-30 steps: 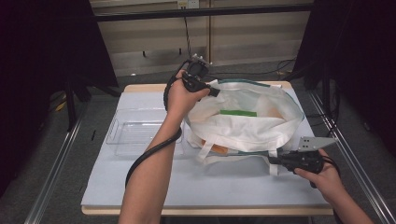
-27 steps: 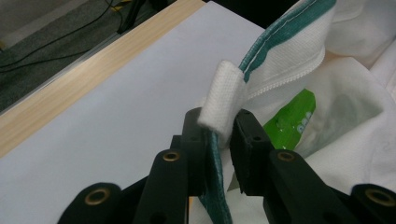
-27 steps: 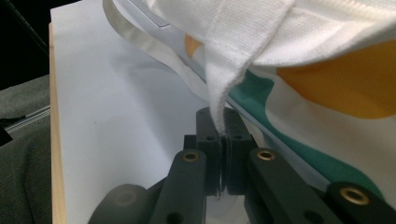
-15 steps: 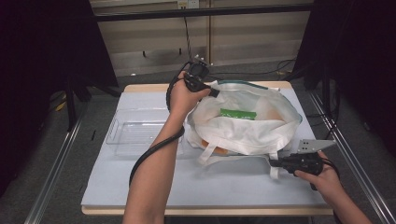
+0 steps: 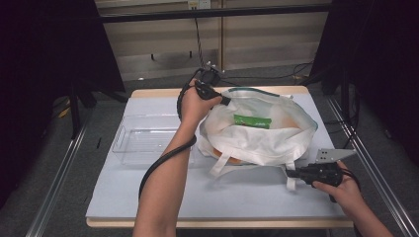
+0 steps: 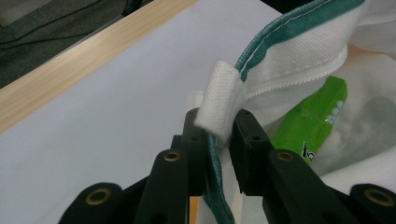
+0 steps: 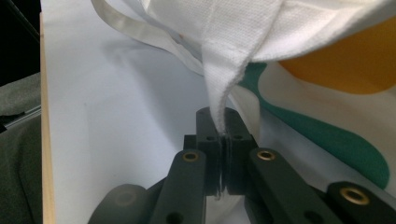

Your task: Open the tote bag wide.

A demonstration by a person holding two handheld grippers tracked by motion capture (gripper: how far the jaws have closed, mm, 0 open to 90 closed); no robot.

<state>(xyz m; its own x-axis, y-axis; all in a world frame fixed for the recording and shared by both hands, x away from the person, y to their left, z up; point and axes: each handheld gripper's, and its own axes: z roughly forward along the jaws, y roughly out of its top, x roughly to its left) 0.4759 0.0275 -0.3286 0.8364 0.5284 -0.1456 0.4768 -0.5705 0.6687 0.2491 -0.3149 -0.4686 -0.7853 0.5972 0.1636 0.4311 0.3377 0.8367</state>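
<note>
A white cloth bag point(image 5: 262, 138) with a green-trimmed rim lies open on the white table top. A green packet point(image 5: 252, 121) and something orange point(image 5: 284, 118) show inside it. My left gripper point(image 5: 225, 101) is at the bag's far left rim, shut on the trimmed edge beside a small white loop point(image 6: 219, 105); the left gripper view has the jaws point(image 6: 218, 128) pinching that edge, the green packet point(image 6: 310, 121) just beyond. My right gripper point(image 5: 292, 173) sits at the bag's near right corner, shut on a point of white cloth point(image 7: 219, 93) that hangs between its fingertips point(image 7: 222, 126).
A clear plastic tray point(image 5: 143, 140) stands on the table's left half, next to the bag. White straps point(image 5: 222, 163) trail from the bag's near side. The table's wooden far edge point(image 5: 158, 93) lies just behind my left hand. Metal rails run along both sides.
My left hand has sunk a little with the bag's far rim, and the bag's mouth has settled lower and flatter. The right hand has held still.
</note>
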